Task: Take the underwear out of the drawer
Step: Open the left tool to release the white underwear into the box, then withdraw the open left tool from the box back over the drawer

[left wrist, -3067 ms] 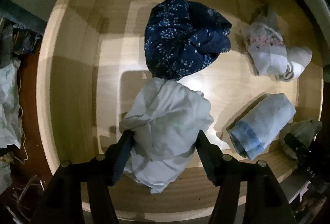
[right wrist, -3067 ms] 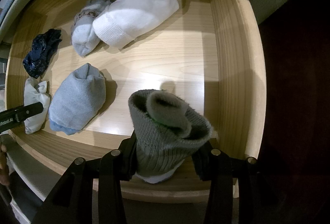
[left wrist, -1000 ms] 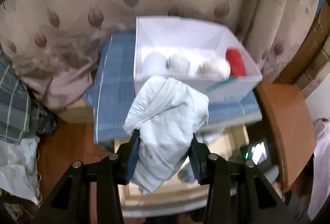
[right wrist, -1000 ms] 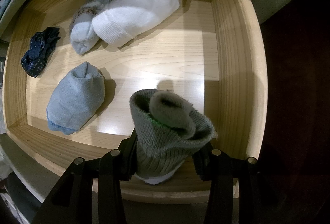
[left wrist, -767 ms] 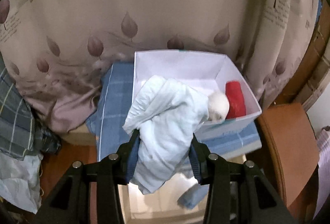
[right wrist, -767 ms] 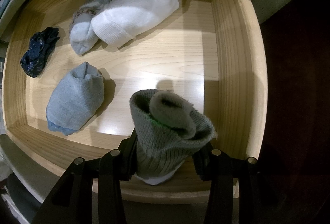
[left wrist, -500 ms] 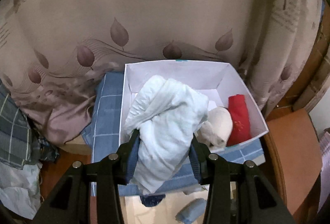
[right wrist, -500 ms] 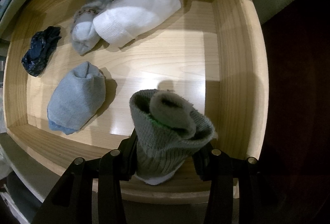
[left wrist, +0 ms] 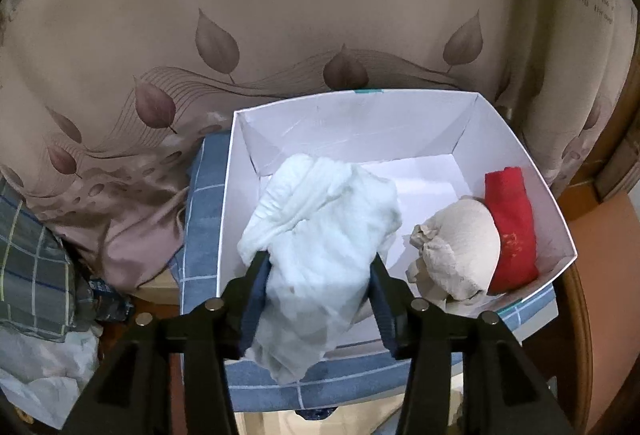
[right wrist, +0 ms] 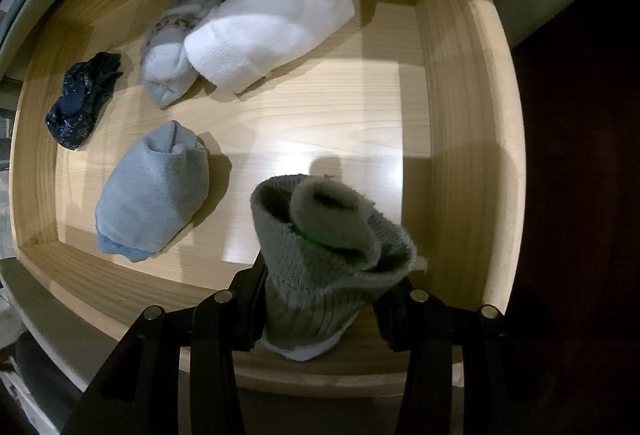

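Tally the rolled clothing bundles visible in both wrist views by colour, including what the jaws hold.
White: 2, white bundle over the white box, white sock roll
Grey-white: 1, patterned roll
Beige: 1, beige bundle
Red: 1, red roll
Navy: 1, navy bundle
Light blue: 1, blue roll
Grey-green: 1, knit roll
Total: 8

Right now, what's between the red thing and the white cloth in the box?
In the left wrist view, a beige rolled bundle lies between the red rolled garment and the white underwear, inside the white box.
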